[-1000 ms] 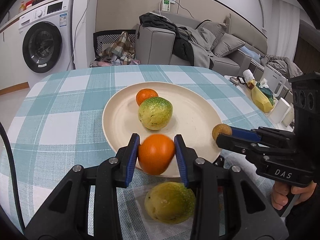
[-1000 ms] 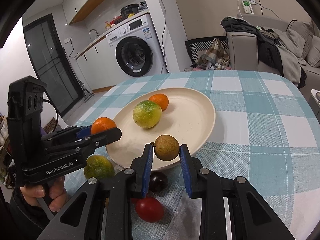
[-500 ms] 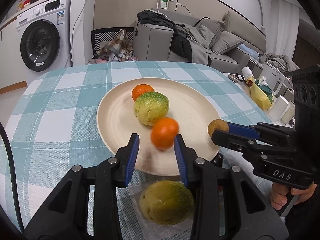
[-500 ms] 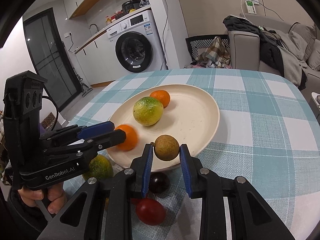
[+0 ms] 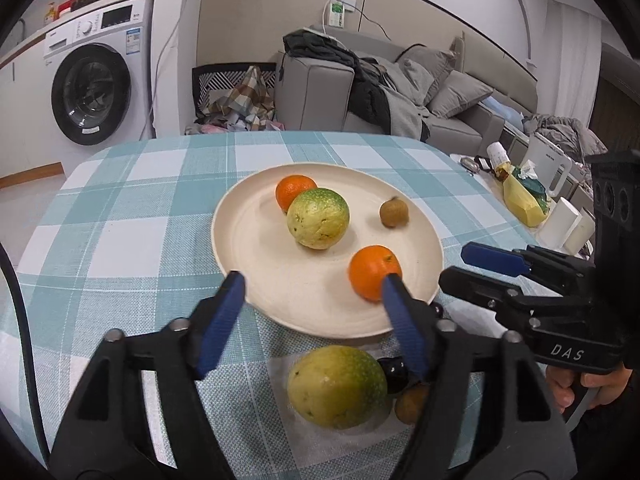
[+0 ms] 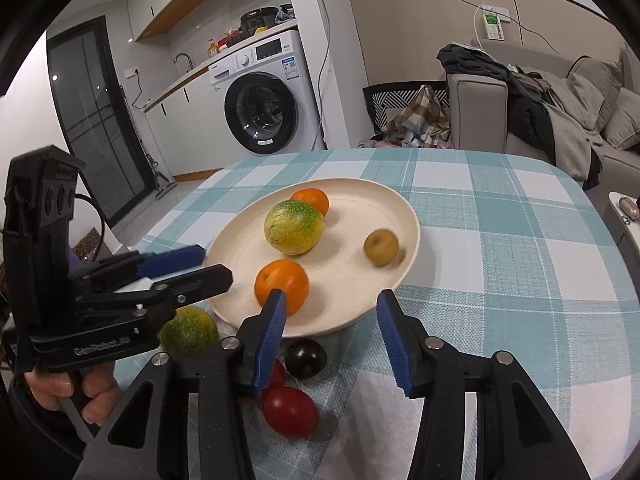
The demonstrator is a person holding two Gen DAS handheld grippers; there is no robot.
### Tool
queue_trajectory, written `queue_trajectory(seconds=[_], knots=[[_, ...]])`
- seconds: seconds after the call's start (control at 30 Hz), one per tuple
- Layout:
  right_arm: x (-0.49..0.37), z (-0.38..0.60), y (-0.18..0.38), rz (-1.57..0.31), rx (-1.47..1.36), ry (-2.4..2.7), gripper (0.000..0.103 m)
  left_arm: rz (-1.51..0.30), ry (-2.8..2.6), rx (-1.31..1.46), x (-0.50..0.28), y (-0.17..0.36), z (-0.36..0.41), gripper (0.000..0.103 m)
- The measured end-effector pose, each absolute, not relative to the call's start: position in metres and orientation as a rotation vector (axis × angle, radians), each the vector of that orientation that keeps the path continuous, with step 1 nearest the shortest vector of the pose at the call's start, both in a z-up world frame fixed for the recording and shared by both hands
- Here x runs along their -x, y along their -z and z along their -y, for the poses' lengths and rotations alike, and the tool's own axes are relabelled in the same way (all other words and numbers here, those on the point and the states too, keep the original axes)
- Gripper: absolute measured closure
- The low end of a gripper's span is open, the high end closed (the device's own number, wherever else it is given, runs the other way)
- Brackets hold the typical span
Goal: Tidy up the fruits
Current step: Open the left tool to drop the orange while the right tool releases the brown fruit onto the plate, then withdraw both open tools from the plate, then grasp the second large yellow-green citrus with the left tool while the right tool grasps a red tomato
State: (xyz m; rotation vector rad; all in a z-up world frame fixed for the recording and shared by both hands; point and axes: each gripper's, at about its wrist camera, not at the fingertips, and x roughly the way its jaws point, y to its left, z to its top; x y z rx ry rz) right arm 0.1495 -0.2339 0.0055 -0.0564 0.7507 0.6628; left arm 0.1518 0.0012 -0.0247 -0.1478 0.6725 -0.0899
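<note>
A cream plate [image 5: 256,248] [image 6: 360,208] on the checked tablecloth holds a far orange [image 5: 294,192], a green-yellow fruit [image 5: 318,218] [image 6: 294,226], a near orange [image 5: 374,272] [image 6: 282,284] and a small brown fruit [image 5: 394,212] [image 6: 381,247]. My left gripper [image 5: 312,294] is open and empty at the plate's near rim. My right gripper [image 6: 330,316] is open and empty, also at the plate's near rim; it shows in the left wrist view [image 5: 472,268].
In front of the plate lie another green-yellow fruit [image 5: 338,386] [image 6: 188,332], a dark plum [image 6: 306,358], a red fruit [image 6: 290,410] and a small brown fruit [image 5: 412,402]. A washing machine [image 6: 272,96] and a sofa [image 5: 400,96] stand beyond the table.
Both grippers opened. The orange left my left gripper and sits on the plate. The small brown fruit left my right gripper and rolled onto the plate's right side.
</note>
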Motion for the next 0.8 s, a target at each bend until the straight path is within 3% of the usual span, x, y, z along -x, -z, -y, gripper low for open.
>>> queue_trajectory(seconds=[0.1, 0.17, 0.43, 0.8], knots=[[-0.147, 0.235, -0.005, -0.754, 0.073, -0.646, 0.040, -0.654, 0.085, 0.145, -0.144, 0.020, -0.002, 0.021], [-0.145, 0.236, -0.006, -0.748, 0.076, -0.651, 0.023, -0.655, 0.080, 0.142, -0.140, 0.019, -0.003, 0.019], [-0.136, 0.242, -0.010, -0.725, 0.090, -0.631, 0.001, -0.639, 0.050, 0.120, -0.118, 0.018, -0.003, 0.001], [-0.130, 0.245, -0.003, -0.762, 0.113, -0.649, 0.000, -0.669, 0.056, 0.088, -0.099, 0.022, 0.000, 0.001]])
